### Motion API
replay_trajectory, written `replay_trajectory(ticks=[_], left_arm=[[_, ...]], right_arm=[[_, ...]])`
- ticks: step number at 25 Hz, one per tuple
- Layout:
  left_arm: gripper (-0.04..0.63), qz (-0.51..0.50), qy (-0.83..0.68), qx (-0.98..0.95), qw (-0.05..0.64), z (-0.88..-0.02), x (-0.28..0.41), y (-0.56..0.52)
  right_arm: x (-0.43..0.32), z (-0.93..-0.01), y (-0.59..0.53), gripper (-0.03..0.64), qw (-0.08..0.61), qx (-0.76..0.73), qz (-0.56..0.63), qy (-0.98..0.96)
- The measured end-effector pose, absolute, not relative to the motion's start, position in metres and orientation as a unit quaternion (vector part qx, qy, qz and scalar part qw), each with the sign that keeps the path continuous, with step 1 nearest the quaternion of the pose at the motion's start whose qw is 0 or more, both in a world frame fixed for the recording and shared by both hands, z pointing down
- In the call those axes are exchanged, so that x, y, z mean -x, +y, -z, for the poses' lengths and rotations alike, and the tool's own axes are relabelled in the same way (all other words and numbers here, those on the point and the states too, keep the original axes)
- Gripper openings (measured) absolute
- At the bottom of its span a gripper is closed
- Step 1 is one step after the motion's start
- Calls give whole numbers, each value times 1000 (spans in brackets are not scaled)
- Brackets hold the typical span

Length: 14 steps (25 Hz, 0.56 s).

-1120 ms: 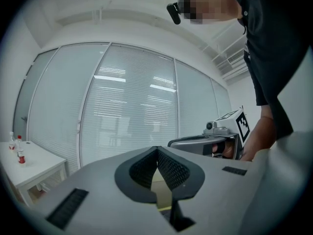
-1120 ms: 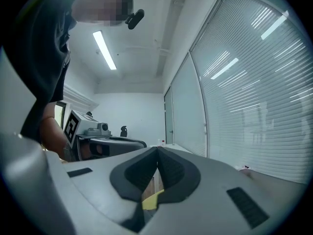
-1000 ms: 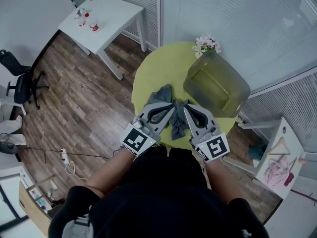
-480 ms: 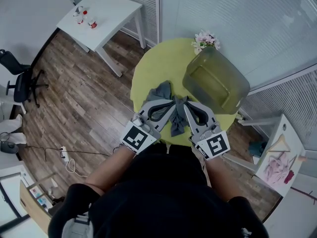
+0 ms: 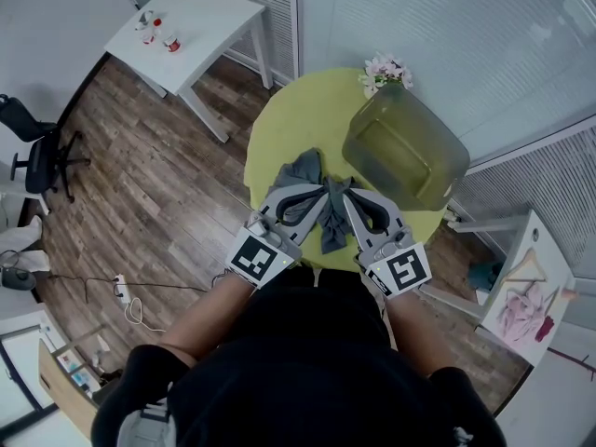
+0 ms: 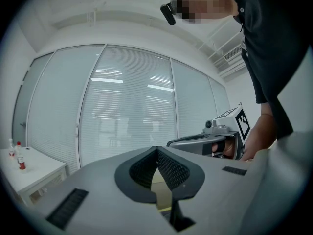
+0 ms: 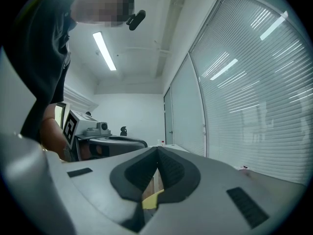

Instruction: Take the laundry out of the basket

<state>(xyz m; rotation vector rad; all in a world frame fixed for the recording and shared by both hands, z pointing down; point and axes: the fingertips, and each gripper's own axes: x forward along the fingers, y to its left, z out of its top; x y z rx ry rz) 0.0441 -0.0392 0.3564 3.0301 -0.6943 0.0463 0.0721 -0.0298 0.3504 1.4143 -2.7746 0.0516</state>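
An olive translucent basket (image 5: pixel 406 156) stands at the back right of the round yellow-green table (image 5: pixel 279 133); I see nothing inside it. Grey laundry (image 5: pixel 305 169) lies crumpled on the table near its front edge, with a darker piece (image 5: pixel 331 231) trailing toward me. My left gripper (image 5: pixel 319 194) and right gripper (image 5: pixel 345 196) hover side by side above these clothes, tips almost meeting. In the left gripper view the left gripper (image 6: pixel 157 149) is shut with nothing between its pads. The right gripper (image 7: pixel 157 150) is likewise shut and empty.
Pink-white flowers (image 5: pixel 384 71) stand at the table's far edge behind the basket. A white side table (image 5: pixel 200 26) with small bottles (image 5: pixel 156 32) is at the back left. An office chair (image 5: pixel 39 156) is far left, a white rack (image 5: pixel 523 291) at right. Glass walls with blinds enclose the back.
Both grippers keep their place over the clothes and stay shut. Only the head view has shifted slightly.
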Motion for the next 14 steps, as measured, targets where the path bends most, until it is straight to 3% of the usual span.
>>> replay_trajectory(ticks=[14], left_arm=[[11, -20, -225, -974, 17, -360, -44, -41]], right_arm=[[-75, -357, -30, 23, 24, -456, -18, -889]])
